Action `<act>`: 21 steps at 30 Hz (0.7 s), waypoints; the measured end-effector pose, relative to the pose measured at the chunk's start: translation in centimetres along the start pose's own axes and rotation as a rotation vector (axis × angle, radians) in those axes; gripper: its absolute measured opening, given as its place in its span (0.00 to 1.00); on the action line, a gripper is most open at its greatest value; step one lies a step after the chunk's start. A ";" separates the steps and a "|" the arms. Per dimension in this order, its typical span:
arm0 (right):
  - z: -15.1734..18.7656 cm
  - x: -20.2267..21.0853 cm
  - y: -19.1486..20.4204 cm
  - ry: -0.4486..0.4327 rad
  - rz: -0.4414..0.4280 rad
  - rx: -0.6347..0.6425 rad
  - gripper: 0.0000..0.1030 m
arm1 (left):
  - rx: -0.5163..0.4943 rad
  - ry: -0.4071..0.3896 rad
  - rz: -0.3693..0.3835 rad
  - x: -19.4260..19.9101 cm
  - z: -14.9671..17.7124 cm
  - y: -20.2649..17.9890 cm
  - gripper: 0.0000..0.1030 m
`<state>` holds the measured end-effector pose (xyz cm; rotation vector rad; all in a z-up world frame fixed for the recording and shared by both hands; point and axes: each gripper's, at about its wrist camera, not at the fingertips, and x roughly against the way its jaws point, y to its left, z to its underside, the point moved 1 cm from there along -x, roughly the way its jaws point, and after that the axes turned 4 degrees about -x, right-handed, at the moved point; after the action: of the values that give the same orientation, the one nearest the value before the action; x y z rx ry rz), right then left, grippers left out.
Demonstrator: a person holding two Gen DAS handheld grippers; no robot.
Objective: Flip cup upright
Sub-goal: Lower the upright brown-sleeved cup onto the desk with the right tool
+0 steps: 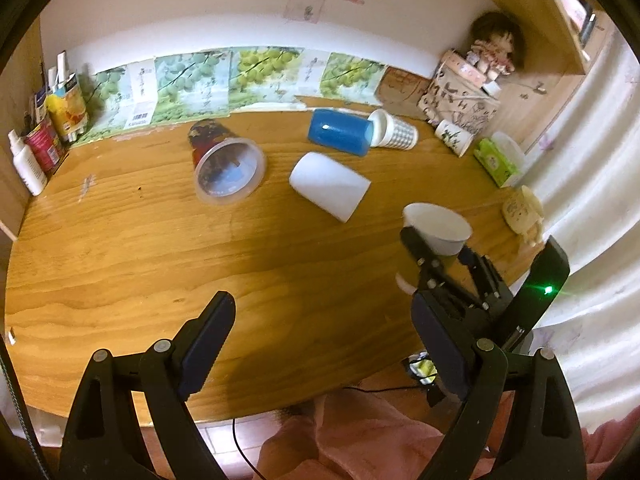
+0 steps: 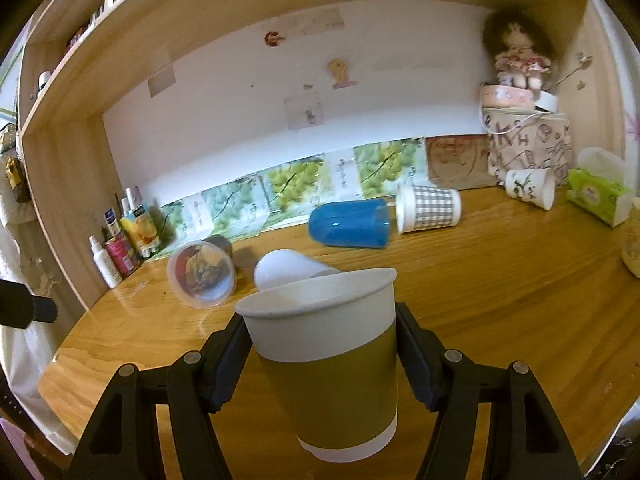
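Two tongs are in view. Right gripper (image 2: pixel 320 356) is clamped on the paper cup (image 2: pixel 324 356), one finger on each side of its wall; the cup sits between the fingers, mouth up, long axis near vertical with a slight tilt. Whether its base touches the table (image 2: pixel 500 320) cannot be determined. Left gripper (image 1: pixel 320 344) is spread wide with nothing between its fingers, well to the left of the cup (image 1: pixel 438 228). Beyond the held cup, four cups lie on their sides: white cup (image 2: pixel 288 270), clear plastic cup (image 2: pixel 202 274), blue cup (image 2: pixel 350 224), checked cup (image 2: pixel 430 208). Judgement: the right hand is nearer; setting down requires a vertical axis.
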<state>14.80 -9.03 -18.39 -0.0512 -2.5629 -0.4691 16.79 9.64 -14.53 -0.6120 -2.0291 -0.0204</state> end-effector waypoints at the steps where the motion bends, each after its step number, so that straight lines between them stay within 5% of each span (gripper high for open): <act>1: 0.1 -0.1 -0.2 -0.007 0.005 -0.009 0.67 | 0.008 0.006 -0.004 -0.1 0.1 0.2 0.89; 7: 0.5 -0.3 -1.7 -0.055 0.027 -0.056 0.67 | 0.049 0.052 -0.030 -0.7 0.5 1.0 0.89; 21: 1.6 -1.0 -0.1 -0.069 0.044 0.047 0.68 | 0.075 0.052 -0.026 -0.6 1.5 1.4 0.89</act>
<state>14.82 -8.53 -20.23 -0.1079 -2.6336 -0.3963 16.41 11.00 -16.16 -0.5328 -1.9785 0.0239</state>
